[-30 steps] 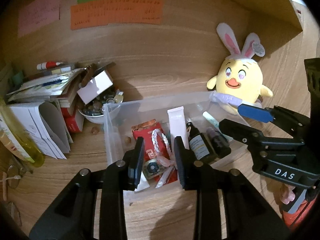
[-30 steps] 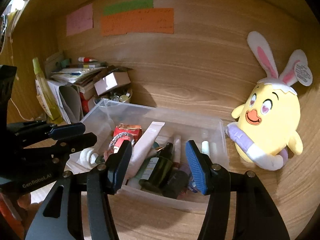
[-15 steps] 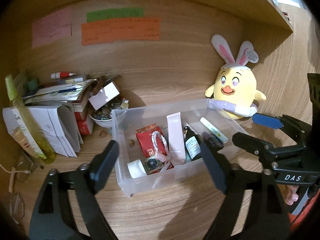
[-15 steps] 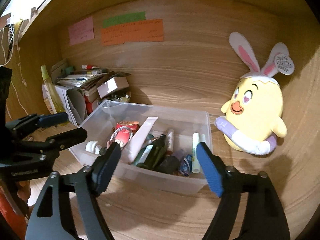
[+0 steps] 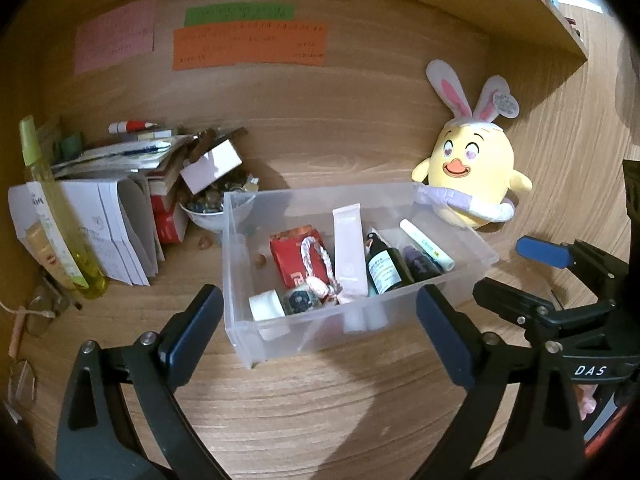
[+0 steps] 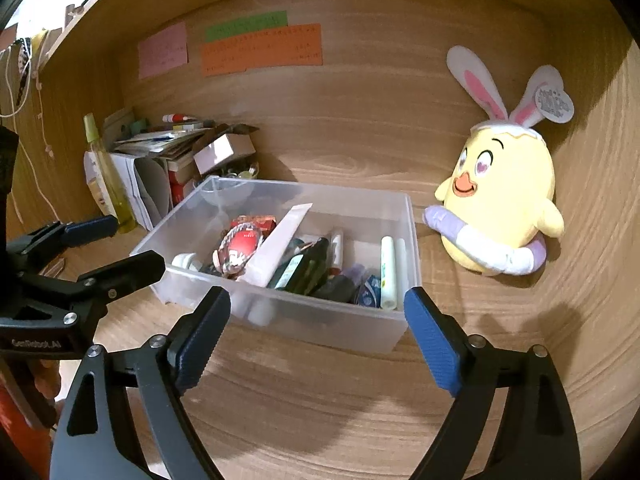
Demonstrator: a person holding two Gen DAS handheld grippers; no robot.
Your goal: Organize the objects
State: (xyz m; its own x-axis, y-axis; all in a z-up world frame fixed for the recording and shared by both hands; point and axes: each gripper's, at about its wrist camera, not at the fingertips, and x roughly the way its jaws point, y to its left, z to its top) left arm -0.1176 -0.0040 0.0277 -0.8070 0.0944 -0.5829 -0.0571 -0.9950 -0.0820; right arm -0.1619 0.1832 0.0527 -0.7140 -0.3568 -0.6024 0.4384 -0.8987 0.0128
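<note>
A clear plastic bin (image 5: 236, 264) (image 6: 400, 320) stands on the wooden desk. It holds a white tube (image 5: 347, 252) (image 6: 276, 244), a red packet (image 5: 292, 260), a braided rope loop (image 5: 318, 264), a dark bottle (image 5: 384, 268) (image 6: 300, 268), a white stick (image 5: 426, 244) (image 6: 388, 272) and a tape roll (image 5: 266, 305). My left gripper (image 5: 320, 340) is open and empty, just in front of the bin. My right gripper (image 6: 318, 344) is open and empty, also in front of the bin; it also shows in the left wrist view (image 5: 516, 276).
A yellow chick plush with bunny ears (image 5: 468, 176) (image 6: 500, 200) sits right of the bin. At the left are stacked papers (image 5: 100, 216), a yellow bottle (image 5: 52, 216), a bowl of small items (image 5: 216, 210) and a small box (image 5: 210, 166). Sticky notes (image 5: 248, 46) are on the back wall.
My left gripper opened from nearly shut over the bin's contents and pulled back. My right gripper opened wider and also drew back from the bin.
</note>
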